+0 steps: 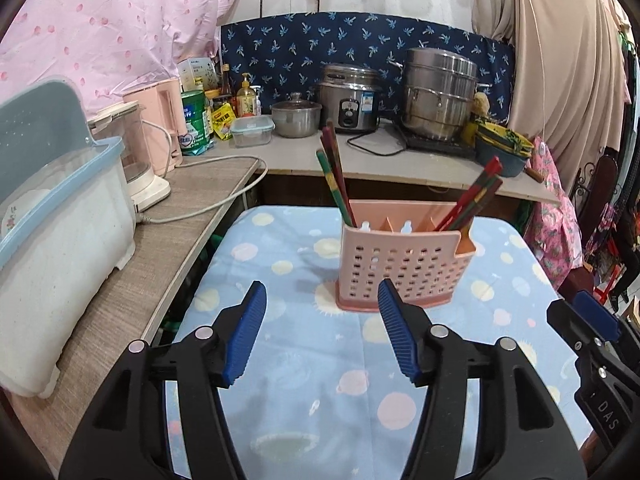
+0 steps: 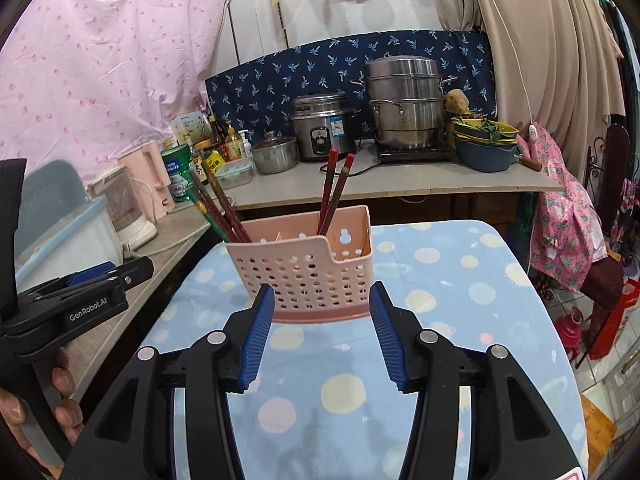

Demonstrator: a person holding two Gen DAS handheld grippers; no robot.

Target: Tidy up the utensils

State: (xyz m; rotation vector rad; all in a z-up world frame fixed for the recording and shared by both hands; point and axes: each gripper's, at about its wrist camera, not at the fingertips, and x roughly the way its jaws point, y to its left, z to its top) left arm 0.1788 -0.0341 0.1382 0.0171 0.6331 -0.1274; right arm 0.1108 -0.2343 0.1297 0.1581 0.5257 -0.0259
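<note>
Left wrist view: the left gripper (image 1: 322, 334) is hovering spread and empty, the pink caddy (image 1: 400, 266) sitting just ahead, slightly right, chopsticks (image 1: 334, 176) leaning upward.

Right wrist view: the right gripper (image 2: 322, 338) is gaping empty too, nearer, caddy dead ahead.

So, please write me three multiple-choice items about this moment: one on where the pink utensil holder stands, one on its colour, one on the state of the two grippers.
1. Where does the utensil holder stand?
A. on the blue patterned cloth
B. on the wooden counter
C. inside the rice cooker

2. What colour is the holder?
A. green
B. pink
C. white

3. What state are the left gripper and the right gripper in?
A. both open, empty
B. both shut on chopsticks
C. left shut on the holder

Answers:
1 A, its base rests on the blue patterned cloth.
2 B, its perforated wall is pink.
3 A, each pair of jaws stands apart with nothing between; the chopsticks stand in the holder.
</note>
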